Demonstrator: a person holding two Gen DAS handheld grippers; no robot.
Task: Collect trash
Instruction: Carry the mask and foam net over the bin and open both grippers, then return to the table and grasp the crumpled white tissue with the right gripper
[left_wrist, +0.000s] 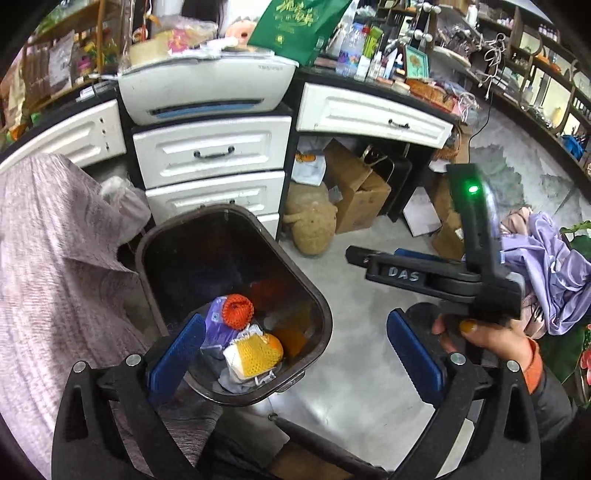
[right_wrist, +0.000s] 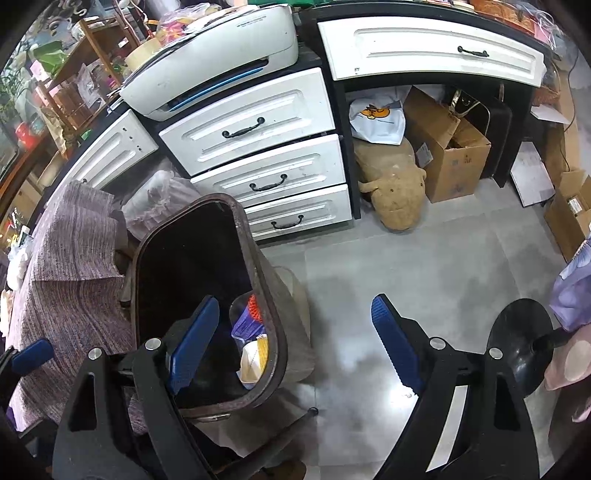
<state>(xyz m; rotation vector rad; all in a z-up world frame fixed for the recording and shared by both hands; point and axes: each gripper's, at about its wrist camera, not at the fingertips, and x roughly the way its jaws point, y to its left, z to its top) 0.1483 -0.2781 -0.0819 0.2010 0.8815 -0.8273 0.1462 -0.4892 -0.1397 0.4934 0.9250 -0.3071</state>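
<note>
**Trash in bin, both tongs empty**

Left gripper (left_wrist: 295, 350) stood released, nothing between its pads. Trash lay in the brown bin (left_wrist: 325, 314): orange foam net (left_wrist: 238, 311) far, yellow net (left_wrist: 255, 354) near, just right of the left pad. Right gripper (right_wrist: 295, 343) spread wide, empty, straddling the bin's right rim. Bare grey floor (right_wrist: 424, 266) opened rightward; white drawers (right_wrist: 269, 177) stood beyond.

Left wrist: looking steeply down along own tongs (left_wrist: 295, 354), close above trash bin (left_wrist: 317, 295), facing white drawers (left_wrist: 212, 151). Right wrist: similar downward tilt, set further right over grey floor (right_wrist: 424, 266), bin (right_wrist: 258, 266) at left. Shared: bin, drawers, printer (left_wrist: 207, 88), plush toy (right_wrist: 395, 184), cardboard box (right_wrist: 454, 166).
</note>
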